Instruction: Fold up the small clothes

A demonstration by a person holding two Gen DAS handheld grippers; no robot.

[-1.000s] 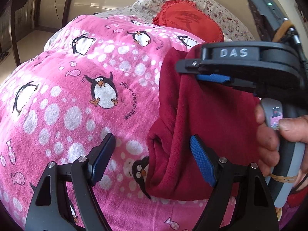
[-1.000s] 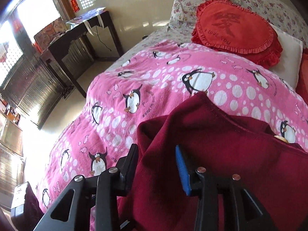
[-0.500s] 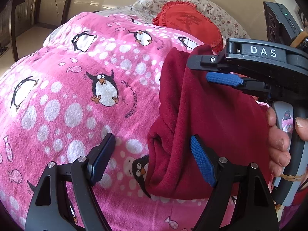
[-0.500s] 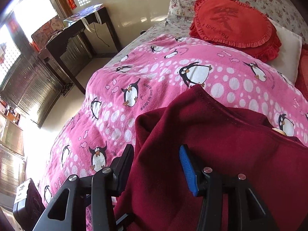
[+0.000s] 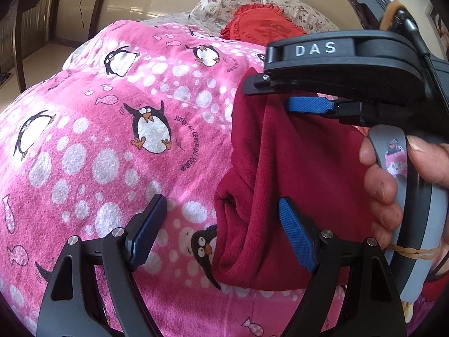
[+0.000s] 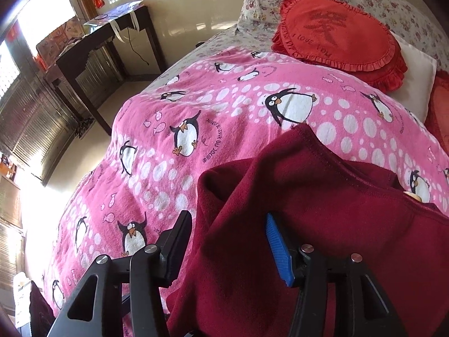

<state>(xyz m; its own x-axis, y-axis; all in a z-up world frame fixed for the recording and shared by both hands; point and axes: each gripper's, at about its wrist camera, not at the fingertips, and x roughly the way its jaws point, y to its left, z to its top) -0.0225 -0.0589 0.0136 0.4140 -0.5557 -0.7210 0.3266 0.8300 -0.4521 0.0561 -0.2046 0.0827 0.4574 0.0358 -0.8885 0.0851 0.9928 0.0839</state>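
The dark red garment [image 5: 280,174] lies bunched on the penguin blanket [image 5: 112,146]. Both jaws gape — the left gripper [image 5: 221,236] and right gripper [image 6: 227,244] straddle cloth without pinching. Best close on one hem — not the whole bundle.

The dark red garment [image 6: 336,224] runs off the right and near edges of the right wrist view, its full shape unseen. In the left wrist view, the right tongs [image 5: 280,92] cover its far edge, hiding whether they pinch cloth. A pale object [image 6: 412,195] peeks over the garment's far-right hem, too small to identify.
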